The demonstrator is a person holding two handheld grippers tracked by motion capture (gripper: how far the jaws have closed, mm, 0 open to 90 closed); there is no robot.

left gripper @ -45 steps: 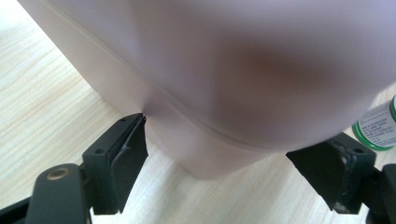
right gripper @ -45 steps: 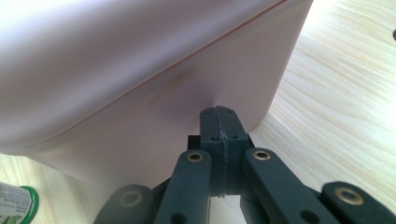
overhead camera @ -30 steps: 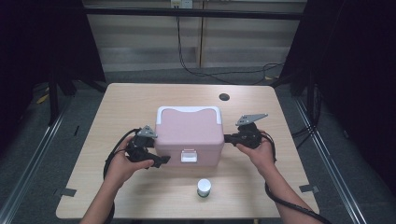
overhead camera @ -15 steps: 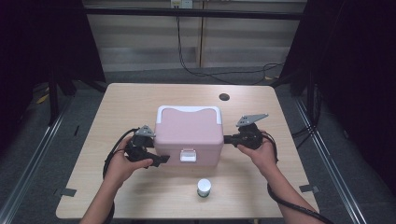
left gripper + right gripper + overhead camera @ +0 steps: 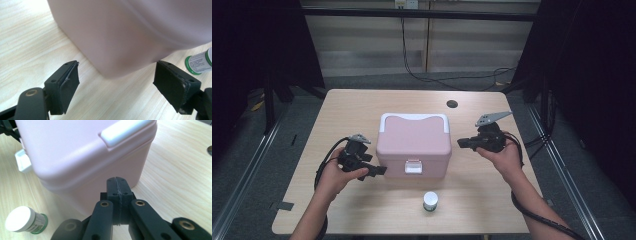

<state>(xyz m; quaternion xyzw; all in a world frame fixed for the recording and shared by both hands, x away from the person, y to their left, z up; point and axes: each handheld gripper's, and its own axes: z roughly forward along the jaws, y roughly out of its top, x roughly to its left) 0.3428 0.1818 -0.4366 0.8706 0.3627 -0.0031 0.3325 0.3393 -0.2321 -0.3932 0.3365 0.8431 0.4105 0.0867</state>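
a small white-capped jar point(image 5: 430, 201) stands on the wooden table point(image 5: 357, 107) just in front of a pink lidded box point(image 5: 414, 141), on the person's side, as two handheld grippers flank the box. at the box's near left corner the left gripper point(image 5: 377, 170) hovers with its jaws spread wide and nothing between them; its own camera shows that corner point(image 5: 112, 72) just beyond the black pads point(image 5: 68, 83), apart from both. off the box's right side the right gripper point(image 5: 463, 143) is raised above the tabletop, jaws pressed together and empty, tips aimed at the upper right wall below the white handle point(image 5: 125, 131). the box's white front latch point(image 5: 413, 166) looks fastened and the lid down. the step in hand appears to be the approach to the box. next, the left jaws likely need to settle on the box to steady it, while the closed right tips work toward the latch or lid edge. beyond the box, a dark round hole point(image 5: 452, 104) marks the table's far side.
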